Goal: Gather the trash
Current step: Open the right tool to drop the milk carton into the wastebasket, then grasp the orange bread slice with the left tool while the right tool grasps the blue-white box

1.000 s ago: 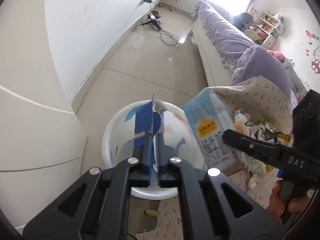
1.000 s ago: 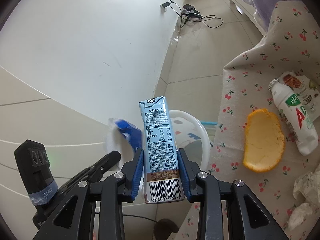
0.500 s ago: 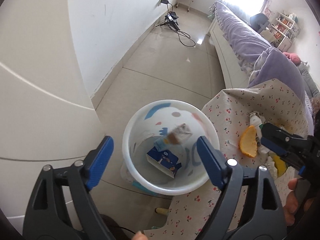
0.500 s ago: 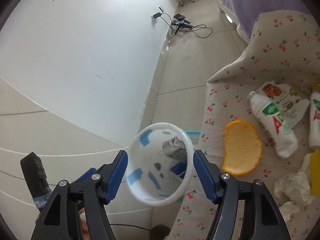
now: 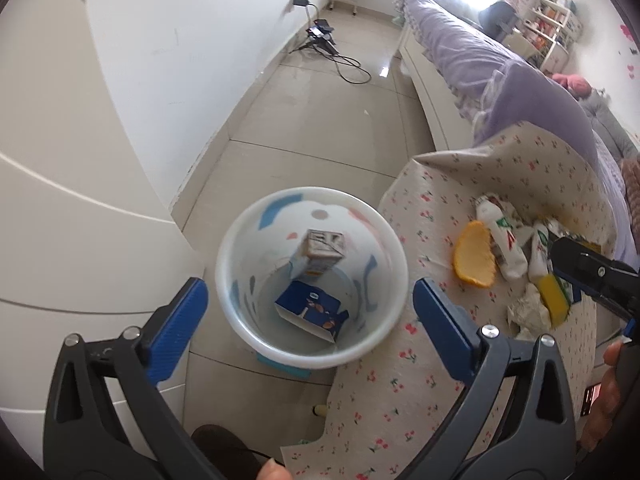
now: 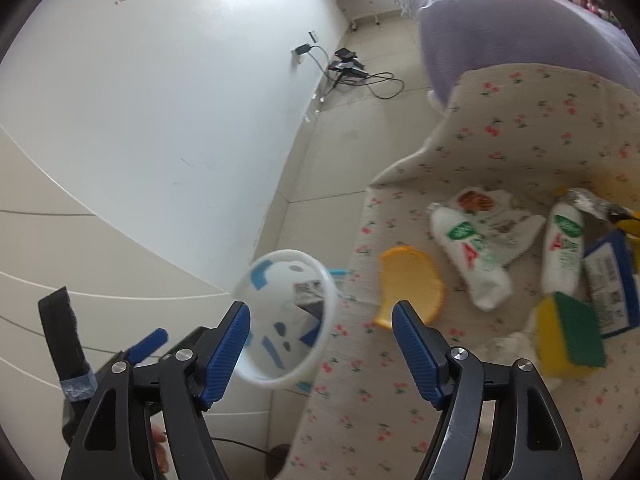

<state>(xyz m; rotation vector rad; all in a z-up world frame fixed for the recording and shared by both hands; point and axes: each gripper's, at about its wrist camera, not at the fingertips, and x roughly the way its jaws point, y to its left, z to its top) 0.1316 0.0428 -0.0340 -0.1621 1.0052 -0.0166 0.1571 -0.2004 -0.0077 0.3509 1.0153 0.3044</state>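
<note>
Trash still to collect, an orange peel [image 6: 412, 286], two white plastic bottles [image 6: 472, 264] and a yellow-green sponge [image 6: 570, 336], lies along the cherry-print tabletop's [image 6: 520, 136] left edge, ahead-right of the right claw [image 6: 320, 346], the nearer one. Both claws are opening, empty. Left claw [image 5: 310, 314] hovers over the white bin [image 5: 236, 240] holding two cartons [image 5: 320, 254].

Both the left tool [image 5: 308, 324] and the right tool [image 6: 320, 348] are opening, empty.
</note>
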